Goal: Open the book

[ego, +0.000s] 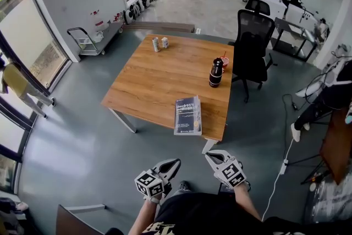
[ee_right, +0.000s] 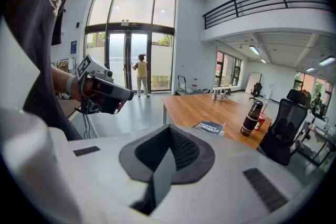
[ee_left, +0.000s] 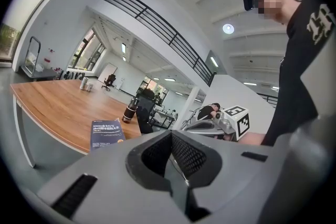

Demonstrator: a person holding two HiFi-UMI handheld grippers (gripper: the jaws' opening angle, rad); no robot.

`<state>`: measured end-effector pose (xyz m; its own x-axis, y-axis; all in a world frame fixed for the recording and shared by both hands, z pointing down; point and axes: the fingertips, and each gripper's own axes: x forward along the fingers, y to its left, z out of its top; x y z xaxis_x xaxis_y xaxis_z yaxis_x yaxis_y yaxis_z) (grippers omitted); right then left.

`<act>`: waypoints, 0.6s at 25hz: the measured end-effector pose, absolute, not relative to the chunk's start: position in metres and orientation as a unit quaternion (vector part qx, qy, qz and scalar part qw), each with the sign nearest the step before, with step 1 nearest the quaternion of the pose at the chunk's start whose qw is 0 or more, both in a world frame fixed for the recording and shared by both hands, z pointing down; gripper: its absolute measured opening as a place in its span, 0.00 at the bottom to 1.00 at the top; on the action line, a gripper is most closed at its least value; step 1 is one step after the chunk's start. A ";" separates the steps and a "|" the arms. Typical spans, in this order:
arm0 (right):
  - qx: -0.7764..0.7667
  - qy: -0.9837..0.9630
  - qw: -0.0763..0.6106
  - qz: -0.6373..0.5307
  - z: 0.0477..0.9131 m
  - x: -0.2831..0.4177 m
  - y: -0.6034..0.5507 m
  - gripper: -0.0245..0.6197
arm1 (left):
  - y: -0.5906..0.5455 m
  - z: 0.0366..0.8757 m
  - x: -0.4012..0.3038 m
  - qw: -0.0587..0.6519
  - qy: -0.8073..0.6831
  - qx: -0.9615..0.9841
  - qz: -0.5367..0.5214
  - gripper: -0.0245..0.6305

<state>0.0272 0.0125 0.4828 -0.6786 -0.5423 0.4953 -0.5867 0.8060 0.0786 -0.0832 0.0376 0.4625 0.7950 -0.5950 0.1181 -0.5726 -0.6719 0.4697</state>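
Observation:
A dark blue book (ego: 188,115) lies shut, cover up, near the front edge of the wooden table (ego: 159,74). It also shows in the left gripper view as the book (ee_left: 106,134) and in the right gripper view as the book (ee_right: 209,126). My left gripper (ego: 171,164) and right gripper (ego: 212,157) hang side by side close to my body, short of the table and well apart from the book. Both are shut, jaws meeting with nothing between them. The left gripper (ee_left: 170,136) and right gripper (ee_right: 169,131) point toward the table.
A dark bottle (ego: 215,72) and a red cup (ego: 224,61) stand at the table's right edge. Two small cans (ego: 159,43) stand at the far side. A black office chair (ego: 250,44) is beyond the right edge. Grey floor surrounds the table.

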 end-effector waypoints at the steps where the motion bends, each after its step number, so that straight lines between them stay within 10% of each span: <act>1: 0.307 -0.915 0.258 0.044 0.484 0.024 0.012 0.02 | 0.037 0.463 -0.086 0.250 -0.321 0.913 -0.024 0.05; 15: 0.279 -0.931 0.228 0.061 0.478 -0.035 0.013 0.02 | 0.044 0.474 -0.139 0.259 -0.354 0.898 -0.043 0.05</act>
<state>-0.0346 0.0127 0.4784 -0.7407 -0.4915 0.4580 -0.5470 0.8370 0.0137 -0.1391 0.0442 0.4740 0.7457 -0.6577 0.1063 -0.6132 -0.6151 0.4956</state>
